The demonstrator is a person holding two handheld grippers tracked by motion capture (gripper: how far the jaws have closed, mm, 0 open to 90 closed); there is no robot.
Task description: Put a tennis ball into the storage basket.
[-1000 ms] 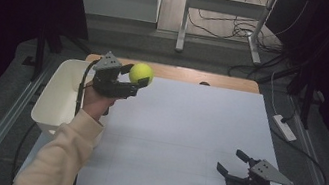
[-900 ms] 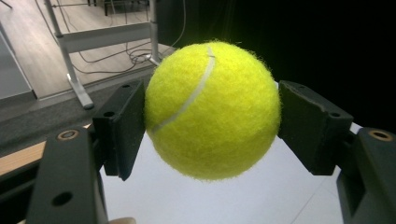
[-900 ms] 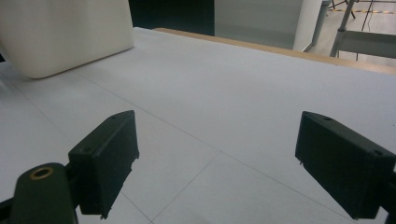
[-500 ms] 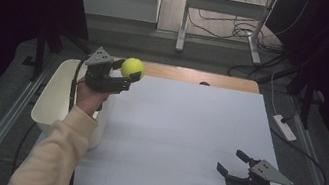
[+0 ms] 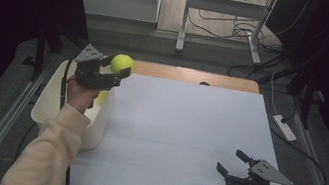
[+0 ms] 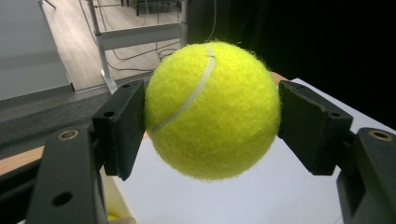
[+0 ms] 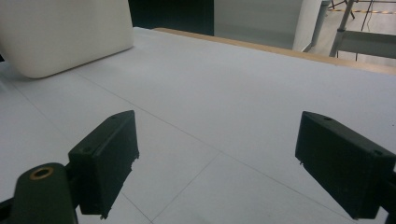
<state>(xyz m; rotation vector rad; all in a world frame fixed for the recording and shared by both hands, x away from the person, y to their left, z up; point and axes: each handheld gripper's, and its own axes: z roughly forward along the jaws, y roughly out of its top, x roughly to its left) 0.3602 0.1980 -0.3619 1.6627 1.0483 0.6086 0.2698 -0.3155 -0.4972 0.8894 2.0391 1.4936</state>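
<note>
Slippage is your risk: left gripper (image 5: pixel 116 74) fingers clamp the tennis ball (image 5: pixel 121 63) by its round sides above the white bin's (image 5: pixel 43 107) edge, while right gripper (image 5: pixel 236 166) fingers stand apart over the surface (image 5: pixel 181 131).

From the lower left of the high view a cream-sleeved forearm reaches up to the left gripper (image 5: pixel 116 72), held raised at the upper left, its fingers (image 6: pixel 122 126) clamped tight from both sides on what they carry. At the lower right the right gripper (image 5: pixel 234 163) sits low in the hand, its fingers (image 7: pixel 105 158) spread wide apart with nothing between them.
</note>
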